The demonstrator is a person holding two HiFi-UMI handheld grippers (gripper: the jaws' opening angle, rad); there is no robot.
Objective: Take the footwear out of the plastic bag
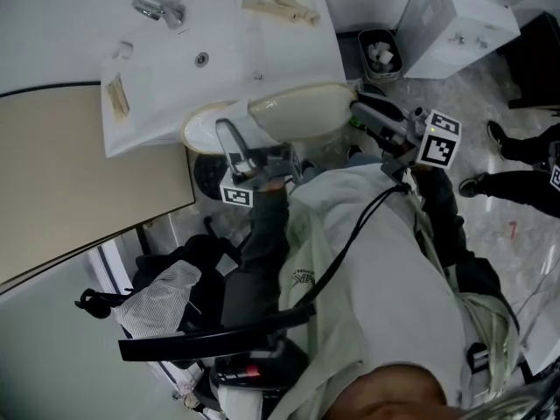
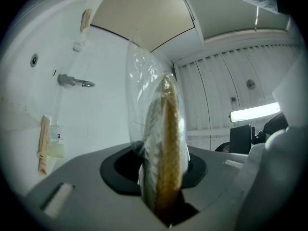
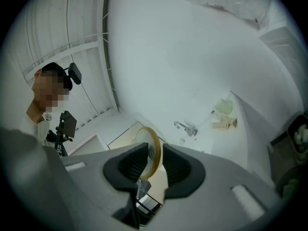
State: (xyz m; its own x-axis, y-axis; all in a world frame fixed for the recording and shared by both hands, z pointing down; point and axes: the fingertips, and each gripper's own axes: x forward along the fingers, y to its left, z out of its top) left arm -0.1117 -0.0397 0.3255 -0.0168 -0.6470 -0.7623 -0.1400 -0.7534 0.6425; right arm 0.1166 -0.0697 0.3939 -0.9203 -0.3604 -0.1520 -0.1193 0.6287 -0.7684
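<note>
White counter [image 1: 227,51], mostly bare across its middle, leaves room to pass there. A tap [image 1: 159,10] stands at its far left, with wooden pieces [image 1: 280,5] along its far edge. At its near edge a bagged slipper [image 1: 206,125] and a second slipper [image 1: 302,110] are held close together. On the floor to the right stand a bin [image 1: 381,52], a white box [image 1: 455,20] and a bystander's legs [image 1: 516,160].

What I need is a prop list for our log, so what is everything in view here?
slippers: apparently two, cream with tan edging, held between the grippers at the counter's edge
plastic bag: one, clear, around the slipper in the left gripper
counter: one, white, ahead
faucet: one, silver, on the counter
wooden items: several, tan, on the counter
bin: one, dark, floor beside counter
box: one, white, far right
bystander's legs: two, black, right edge
left gripper: grey, shut on the bagged slipper
right gripper: grey, shut on a slipper's rim
</note>
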